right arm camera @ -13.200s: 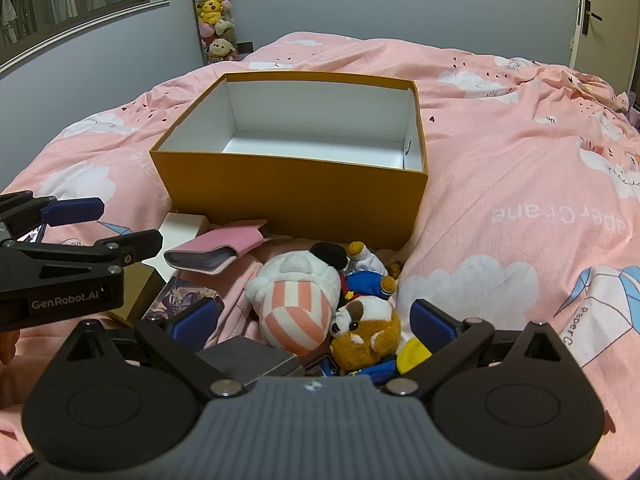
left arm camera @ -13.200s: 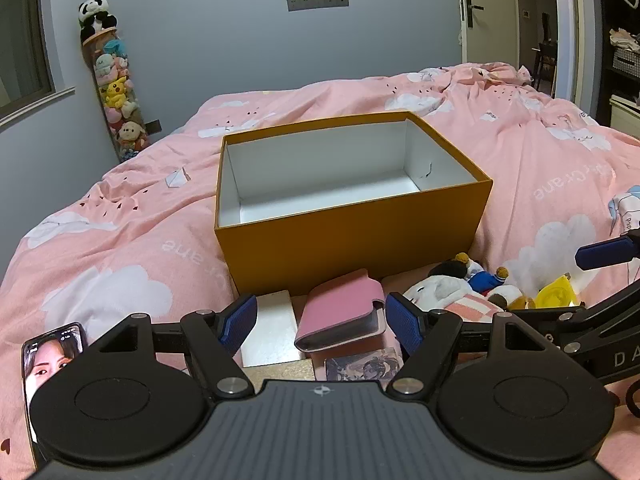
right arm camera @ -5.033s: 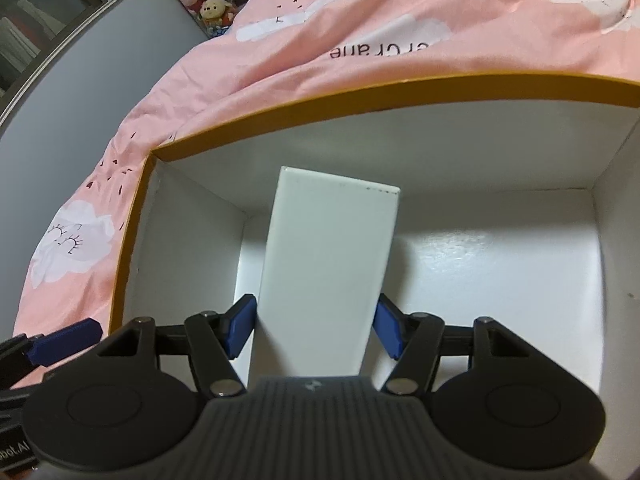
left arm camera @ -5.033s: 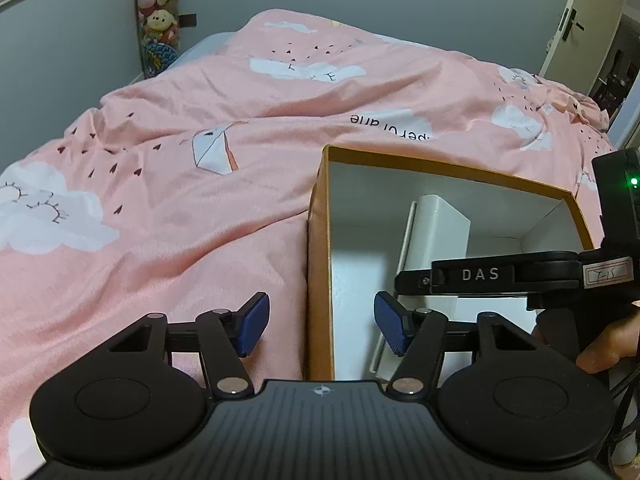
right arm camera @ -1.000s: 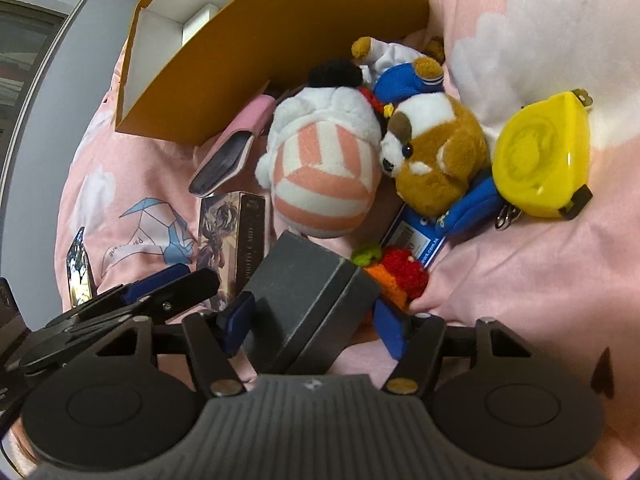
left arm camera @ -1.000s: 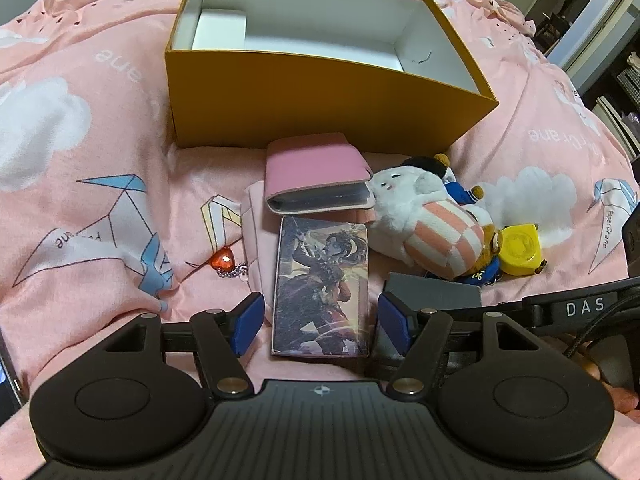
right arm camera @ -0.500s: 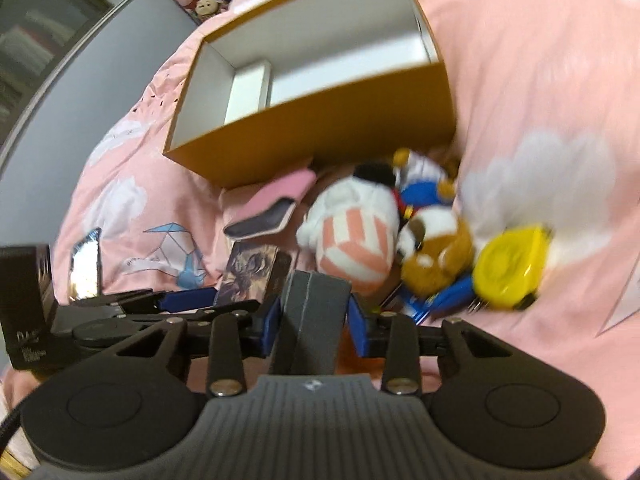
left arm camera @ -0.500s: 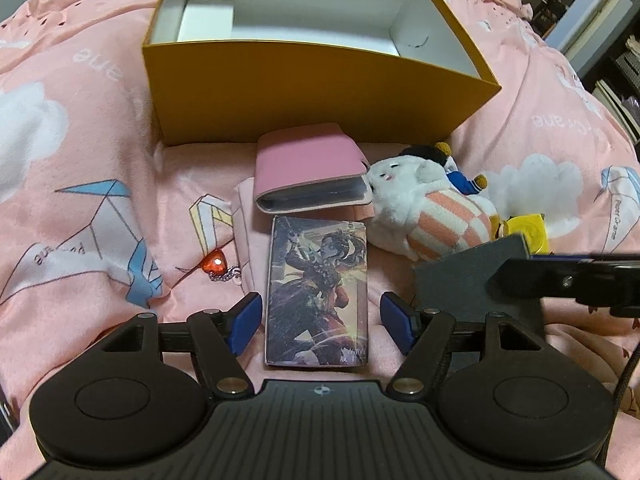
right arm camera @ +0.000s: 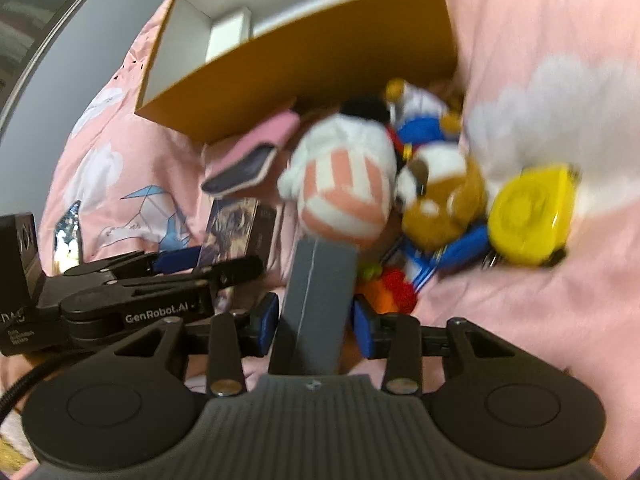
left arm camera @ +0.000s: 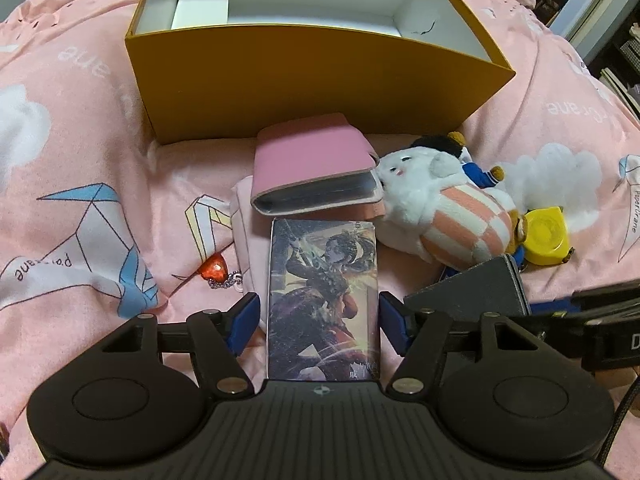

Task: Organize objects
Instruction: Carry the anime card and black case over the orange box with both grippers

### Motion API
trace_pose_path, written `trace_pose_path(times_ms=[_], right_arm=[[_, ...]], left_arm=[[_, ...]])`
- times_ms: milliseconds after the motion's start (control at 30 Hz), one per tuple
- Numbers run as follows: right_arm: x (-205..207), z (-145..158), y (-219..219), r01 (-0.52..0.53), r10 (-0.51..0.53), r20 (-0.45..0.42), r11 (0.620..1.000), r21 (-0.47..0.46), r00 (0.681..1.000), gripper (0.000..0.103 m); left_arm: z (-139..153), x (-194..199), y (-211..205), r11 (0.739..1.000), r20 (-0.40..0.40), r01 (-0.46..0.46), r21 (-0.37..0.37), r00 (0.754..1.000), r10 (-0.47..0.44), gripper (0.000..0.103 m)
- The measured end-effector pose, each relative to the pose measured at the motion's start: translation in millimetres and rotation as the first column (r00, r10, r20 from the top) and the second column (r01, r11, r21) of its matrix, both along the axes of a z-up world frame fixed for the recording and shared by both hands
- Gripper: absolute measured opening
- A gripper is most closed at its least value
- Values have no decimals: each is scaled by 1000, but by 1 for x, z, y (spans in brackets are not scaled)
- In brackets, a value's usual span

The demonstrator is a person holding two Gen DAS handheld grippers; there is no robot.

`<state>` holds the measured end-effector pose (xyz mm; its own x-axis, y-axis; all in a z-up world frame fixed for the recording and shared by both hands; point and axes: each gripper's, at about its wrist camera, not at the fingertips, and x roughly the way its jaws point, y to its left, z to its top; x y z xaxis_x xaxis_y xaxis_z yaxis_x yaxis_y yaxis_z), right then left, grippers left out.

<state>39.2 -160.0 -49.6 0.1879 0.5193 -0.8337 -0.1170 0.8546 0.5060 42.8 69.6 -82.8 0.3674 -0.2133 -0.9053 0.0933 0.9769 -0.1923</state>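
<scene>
Dark grey box [right arm camera: 316, 300] stands on end between the blue pads of the right gripper [right arm camera: 314, 318], its long axis running away from the camera toward the plush toys; the pads press its two narrow sides even as the jaws ease slightly apart. In the left wrist view the same box shows tilted at the right, held clear of the bedding. The illustrated card box [left arm camera: 324, 300] lies flat on the cover, long axis pointing toward the far orange box [left arm camera: 304, 80], and sits between the pads of the left gripper [left arm camera: 318, 318], whose jaws are closing but stand apart from its edges.

Everything rests on a pink bed cover [left arm camera: 80, 152] printed with clouds and paper cranes; a grey wall and a window frame show at the far left of the right wrist view.

A white box [left arm camera: 200, 12] lies in the orange box's far left corner. Just near the orange wall is a pink wallet [left arm camera: 316, 172], touching a striped white plush [left arm camera: 448, 216]. Right of that sit a brown plush [right arm camera: 440, 200] and a yellow tape measure [left arm camera: 546, 236]. A red heart charm [left arm camera: 214, 272] lies left of the card box.
</scene>
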Motion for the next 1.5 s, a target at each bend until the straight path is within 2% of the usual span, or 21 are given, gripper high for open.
trace_pose_path(times_ms=[33, 100, 200, 400, 600, 800, 933, 1033, 1133, 1333, 1500], right_arm=[[0, -3, -1, 8, -8, -20, 1000, 12, 1000, 38], [-1, -3, -3, 19, -19, -26, 1000, 24, 999, 38], [-4, 7, 0, -9, 9, 12, 1000, 11, 1000, 38], [-5, 35, 1, -57, 56, 84, 998, 18, 995, 37], [4, 67, 3, -86, 81, 178, 996, 23, 981, 37], [30, 100, 2, -95, 83, 287, 995, 28, 954, 37], [53, 117, 4, -97, 76, 348, 994, 43, 934, 37], [74, 127, 7, -98, 70, 388, 994, 55, 919, 37], [103, 129, 9, -89, 49, 390, 993, 83, 919, 37], [175, 105, 16, -44, 13, 351, 996, 82, 936, 37], [228, 71, 26, -27, 11, 290, 998, 52, 957, 37]], left_arm=[[0, 0, 0, 1000, 9, -9, 4, 1000, 9, 72], [1, -1, 0, 1000, 18, -6, 0, 1000, 6, 66], [3, -3, 1, 1000, 27, -3, -12, 1000, 3, 66], [14, -9, 12, 996, 33, -22, -90, 999, 25, 66], [46, -15, 25, 985, 76, -41, -169, 996, 54, 66], [85, 2, 36, 974, 160, -46, -221, 984, 83, 66], [111, 26, 36, 977, 230, -32, -211, 970, 82, 66], [126, 50, 31, 985, 279, -22, -174, 958, 71, 66], [130, 82, 28, 988, 293, -26, -154, 954, 71, 66], [107, 154, 22, 993, 232, -52, -103, 970, 75, 66], [70, 205, 17, 996, 170, -81, -25, 982, 84, 66]])
